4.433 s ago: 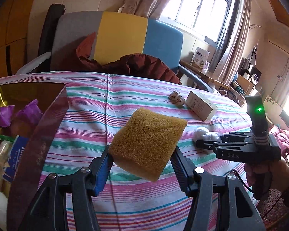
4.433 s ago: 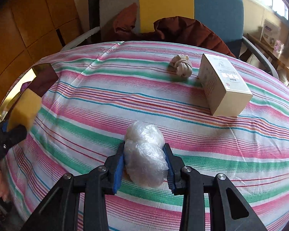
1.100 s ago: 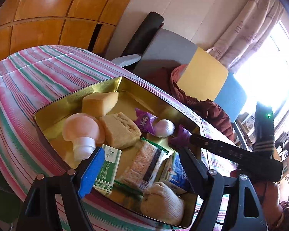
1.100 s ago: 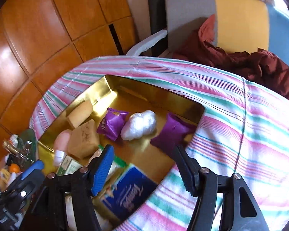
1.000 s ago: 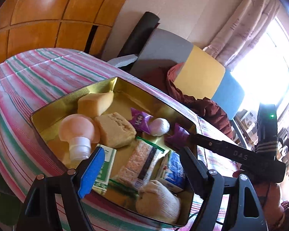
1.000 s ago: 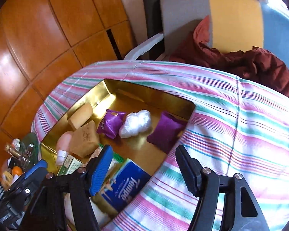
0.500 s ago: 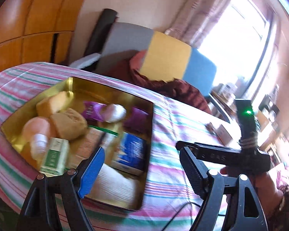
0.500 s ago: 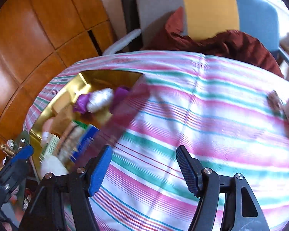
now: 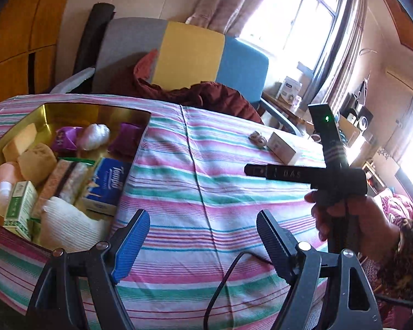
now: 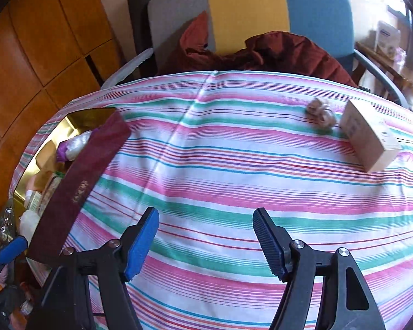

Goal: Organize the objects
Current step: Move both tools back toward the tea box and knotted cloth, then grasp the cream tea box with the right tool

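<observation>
Tin left on table, box right

1. The table cloth is showing pink, green, blue and white stripes.
2. The tin is showing a maroon outer wall and a gold interior.
3. The tissue pack is showing blue.
4. The chair is showing grey, yellow and blue panels.
5. The box is showing beige.
</observation>
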A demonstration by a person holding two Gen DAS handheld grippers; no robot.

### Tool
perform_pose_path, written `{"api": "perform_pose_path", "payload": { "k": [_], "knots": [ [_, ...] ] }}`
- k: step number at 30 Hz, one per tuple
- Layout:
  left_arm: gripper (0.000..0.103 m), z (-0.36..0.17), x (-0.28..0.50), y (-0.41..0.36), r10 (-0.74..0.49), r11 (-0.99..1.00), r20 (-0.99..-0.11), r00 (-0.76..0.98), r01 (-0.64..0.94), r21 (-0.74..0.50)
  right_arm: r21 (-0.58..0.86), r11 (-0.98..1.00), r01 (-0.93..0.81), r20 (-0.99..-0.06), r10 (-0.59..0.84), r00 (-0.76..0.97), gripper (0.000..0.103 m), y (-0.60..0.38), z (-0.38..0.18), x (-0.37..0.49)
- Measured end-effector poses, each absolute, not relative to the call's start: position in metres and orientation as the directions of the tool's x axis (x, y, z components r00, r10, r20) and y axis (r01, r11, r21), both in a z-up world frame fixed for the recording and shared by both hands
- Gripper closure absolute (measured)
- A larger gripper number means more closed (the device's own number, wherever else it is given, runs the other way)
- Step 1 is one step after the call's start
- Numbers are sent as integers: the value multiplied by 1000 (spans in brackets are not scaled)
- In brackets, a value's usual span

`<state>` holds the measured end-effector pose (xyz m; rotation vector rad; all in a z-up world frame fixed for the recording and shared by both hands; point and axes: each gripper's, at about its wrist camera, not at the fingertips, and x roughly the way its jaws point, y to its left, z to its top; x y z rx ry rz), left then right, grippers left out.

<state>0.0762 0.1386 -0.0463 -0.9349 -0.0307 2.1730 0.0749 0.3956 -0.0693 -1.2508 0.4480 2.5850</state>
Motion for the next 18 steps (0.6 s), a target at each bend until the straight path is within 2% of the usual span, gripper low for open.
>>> {"api": "perform_pose_path", "payload": {
  "k": [8, 12, 16, 18],
  "knots": [
    [22, -55, 75, 158, 632, -714, -656, -412, -637, -289, 128, -912, -389, -790, 143, -596, 30, 440, -67, 96],
    [22, -59, 73, 165, 625, -713, -673, -395, -641, -286, 62, -897, -438, -764, 240, -599, 29, 465, -60, 105],
    [22, -61, 76, 174, 620, -705, -687, -379, -655, -274, 19, -855, -518, -715, 351, -605, 19, 505, -49, 111],
    [22, -62, 77, 177, 619, -699, -692, -373, -662, -269, 7, -838, -545, -715, 377, -589, 18, 528, -47, 106]
  ]
}}
